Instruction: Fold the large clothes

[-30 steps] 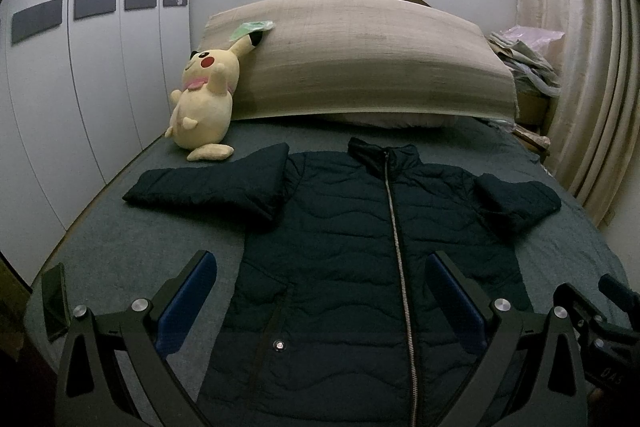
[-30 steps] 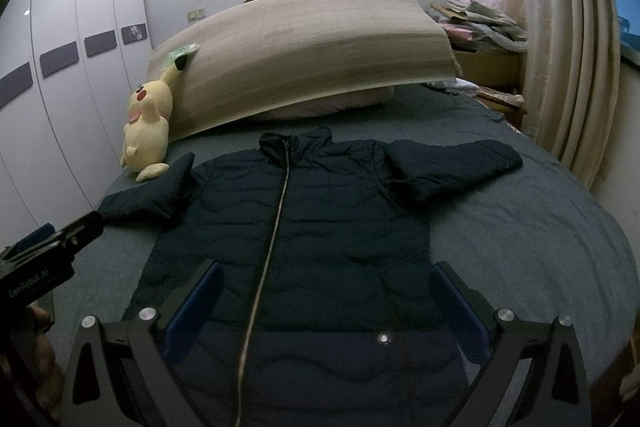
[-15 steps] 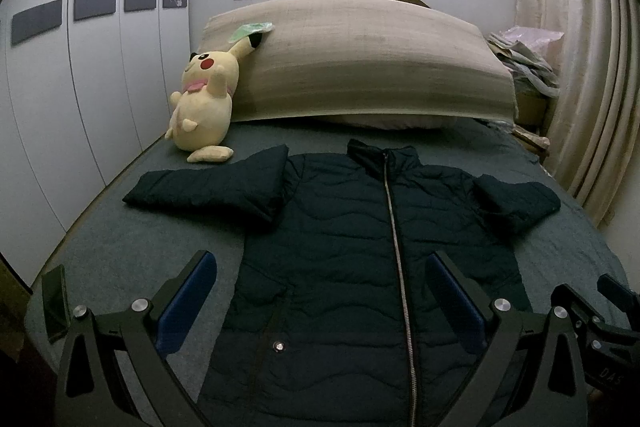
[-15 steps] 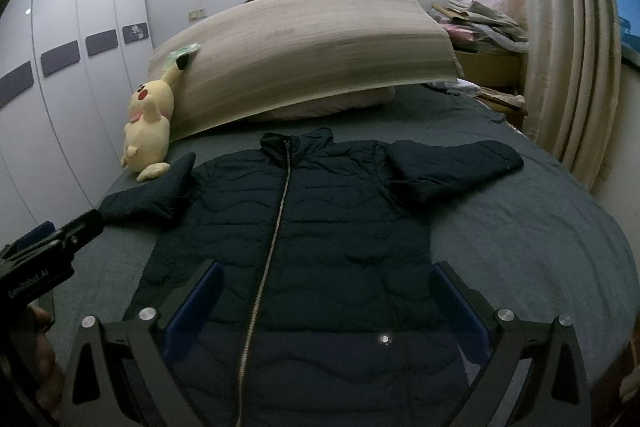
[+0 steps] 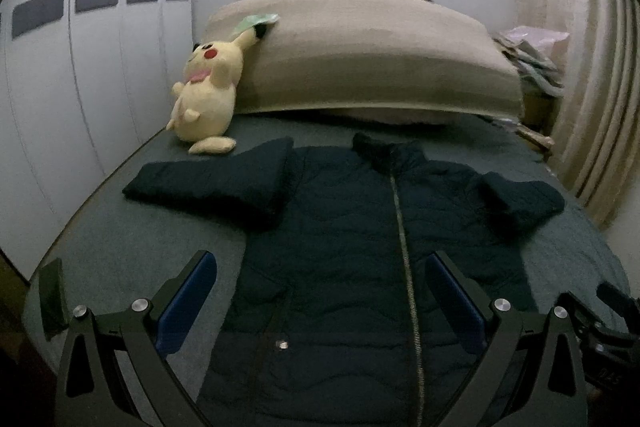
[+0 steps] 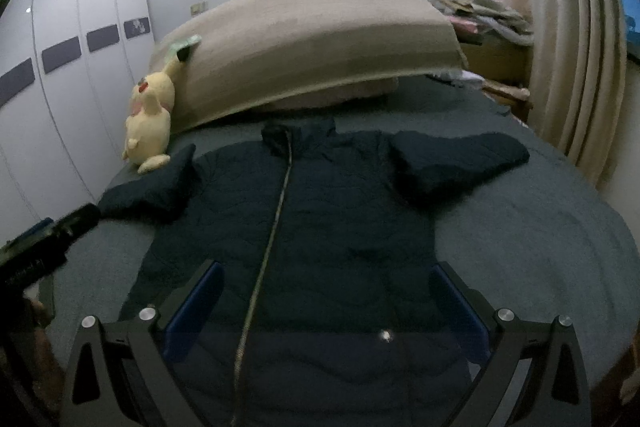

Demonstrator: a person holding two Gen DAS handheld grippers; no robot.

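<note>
A bed (image 5: 132,239) with a grey-blue cover fills both views, bordered on the left by white wardrobe doors (image 5: 100,75) and on the right by cream curtains (image 6: 568,39). Against the headboard leans a long beige bolster cushion (image 5: 360,55). Spread flat in the middle of the bed lies a dark quilted jacket (image 5: 344,247), front up, zipped closed, collar toward the cushion and hem toward the cameras; both sleeves stretch out sideways on the cover, the left-hand one reaching toward the wardrobe side, the other toward the curtains. A yellow plush toy (image 5: 206,99) sits propped against the cushion's left end, just beside the sleeve on that side. The left tool (image 5: 320,307) hovers over the lower left part of the jacket with its blue-padded jaws spread wide and nothing between them. The right tool (image 6: 326,309) hangs above the hem area, jaws likewise wide apart and gripping nothing. A small metal snap (image 6: 385,336) shows near the hem.
</note>
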